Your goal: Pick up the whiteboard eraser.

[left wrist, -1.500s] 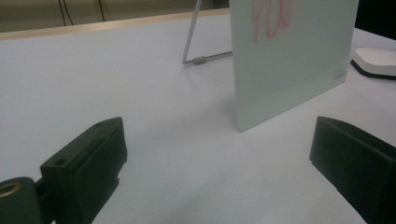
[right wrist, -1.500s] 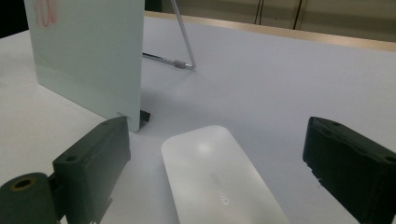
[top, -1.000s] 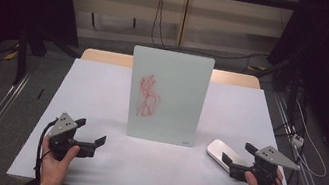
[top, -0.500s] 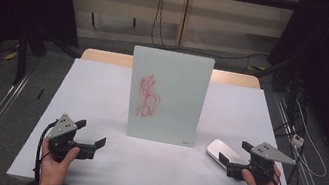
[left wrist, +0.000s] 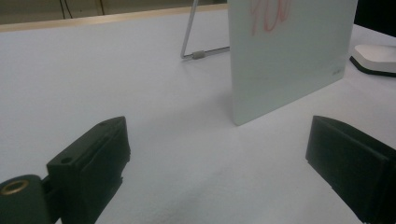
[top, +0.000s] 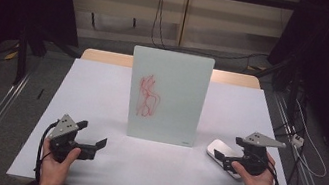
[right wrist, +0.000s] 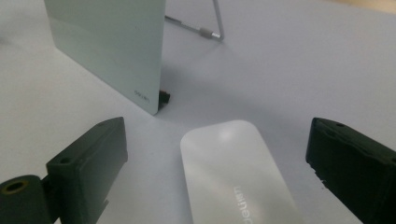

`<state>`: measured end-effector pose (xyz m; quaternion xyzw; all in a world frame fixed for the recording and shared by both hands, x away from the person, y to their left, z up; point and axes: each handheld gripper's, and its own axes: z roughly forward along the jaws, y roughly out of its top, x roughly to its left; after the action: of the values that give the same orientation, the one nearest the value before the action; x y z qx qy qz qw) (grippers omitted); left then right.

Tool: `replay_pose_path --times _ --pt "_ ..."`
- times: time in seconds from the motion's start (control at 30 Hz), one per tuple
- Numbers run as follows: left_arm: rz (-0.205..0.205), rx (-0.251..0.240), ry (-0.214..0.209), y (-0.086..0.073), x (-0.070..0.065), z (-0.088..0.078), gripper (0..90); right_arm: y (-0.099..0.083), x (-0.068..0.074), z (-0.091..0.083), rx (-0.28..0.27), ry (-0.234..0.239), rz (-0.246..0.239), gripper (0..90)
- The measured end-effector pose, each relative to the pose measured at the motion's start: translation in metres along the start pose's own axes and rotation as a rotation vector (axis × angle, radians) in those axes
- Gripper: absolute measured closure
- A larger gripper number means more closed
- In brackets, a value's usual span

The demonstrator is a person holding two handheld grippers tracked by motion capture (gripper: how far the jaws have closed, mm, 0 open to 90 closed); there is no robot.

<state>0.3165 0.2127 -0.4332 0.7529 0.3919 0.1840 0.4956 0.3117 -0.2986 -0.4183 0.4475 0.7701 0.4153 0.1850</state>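
Jaws spread wide on the left gripper (top: 93, 144), which rests low on the white table (top: 101, 92) near the front edge, held in the person's left hand (top: 55, 165) and holding nothing. In the left gripper view its two black jaws frame bare tabletop, with the lower corner of the board just beyond.

In the middle stands the small whiteboard (top: 167, 97), upright and leaning back a little on a thin wire stand (left wrist: 190, 32) behind it. Red scribbles (top: 147, 96) run down its left half.

To the right, just beside the board's lower right corner but not touching it, lies the white eraser (top: 221, 153), a flat rounded block with a dark underside. The right gripper (top: 223, 159) is over its near end, jaws wide apart; in the right gripper view the eraser (right wrist: 236, 175) lies lengthwise between them, neither jaw touching it yet.

The step in hand looks like picking up the eraser to wipe off the red marks. To do it well, I'd say the right gripper should drop until the jaws straddle the long sides low down, near the dark base, and centre on the block before closing, so it does not twist or skid on the smooth table. The board looks light, so the free left gripper could steady its edge when wiping begins.
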Motion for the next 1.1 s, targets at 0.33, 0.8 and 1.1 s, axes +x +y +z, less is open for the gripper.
replay_pose_path --times 0.33,0.8,1.1 --pt "0.0 0.013 -0.008 -0.001 0.0 0.002 6.0 -0.001 -0.013 0.005 0.132 -0.029 -0.061 12.0" --pt "0.002 0.041 0.008 -0.001 0.0 0.005 5.9 -0.007 -0.017 0.018 0.245 0.018 -0.084 17.0" --pt "0.018 0.043 0.007 -0.001 -0.002 0.006 5.9 -0.01 -0.018 0.024 0.275 0.031 -0.11 25.6"
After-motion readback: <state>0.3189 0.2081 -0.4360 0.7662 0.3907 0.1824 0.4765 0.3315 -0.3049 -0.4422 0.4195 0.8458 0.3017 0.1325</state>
